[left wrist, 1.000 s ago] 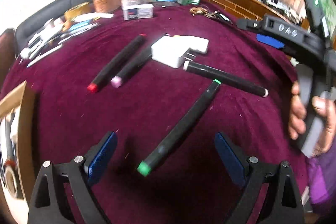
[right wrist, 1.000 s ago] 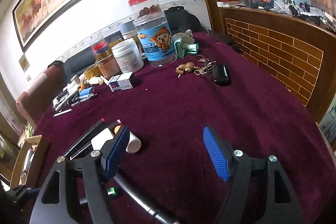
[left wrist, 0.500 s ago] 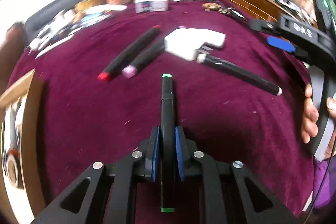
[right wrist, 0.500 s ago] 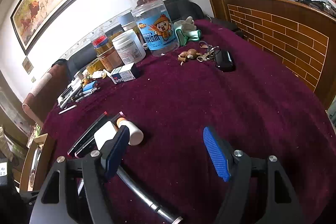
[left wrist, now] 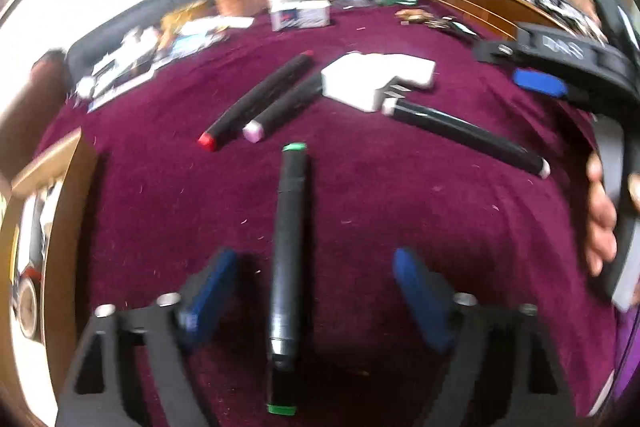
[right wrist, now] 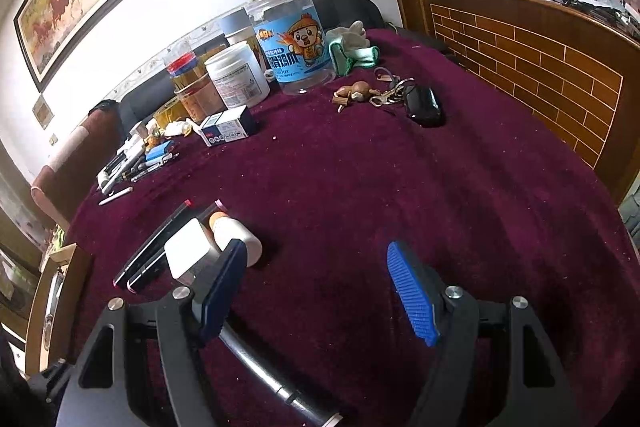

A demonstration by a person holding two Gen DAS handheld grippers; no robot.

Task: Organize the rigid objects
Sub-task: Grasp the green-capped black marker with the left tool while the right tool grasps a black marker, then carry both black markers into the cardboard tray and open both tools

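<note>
The left gripper (left wrist: 312,291), clamped on the green marker (left wrist: 289,247) a moment ago, now gapes; the marker lies straightened toward 12 o'clock. The right gripper (right wrist: 316,291) hangs wide, empty.

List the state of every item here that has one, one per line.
left tool: open, straddling the green-capped marker
right tool: open, holding nothing
green-capped marker: lying flat on the cloth, capped
red-capped marker: lying flat, capped
big snack jar: upright, red lid on
white tub: upright, lidded
</note>
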